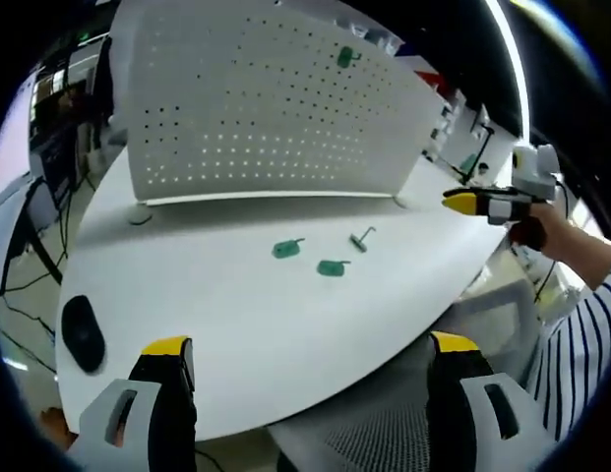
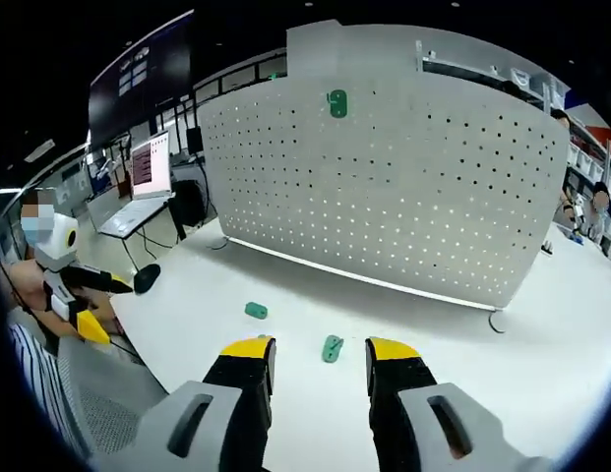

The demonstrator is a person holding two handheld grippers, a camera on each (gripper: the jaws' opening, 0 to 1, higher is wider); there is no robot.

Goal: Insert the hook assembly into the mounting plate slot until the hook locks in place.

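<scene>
Pegboard (image 1: 266, 108), white and standing upright on the white table (image 1: 236, 324), carries one green piece (image 1: 346, 57) high on its face, too small to make out its shape. In front of the pegboard on the table lie two green pieces (image 1: 287, 249) (image 1: 332, 267) and a small grey hook (image 1: 362, 238), none touching, with a black mouse (image 1: 82, 332) well off toward the table's edge. Left gripper (image 1: 310, 352) hangs spread and empty at that edge above a grey mesh chair (image 1: 384, 433), and right gripper (image 2: 320, 351) is spread too, one green piece (image 2: 332, 347) lying just beyond its jaws; behind the pegboard the room is dim, with shelves and a lit screen (image 2: 148, 165).
</scene>
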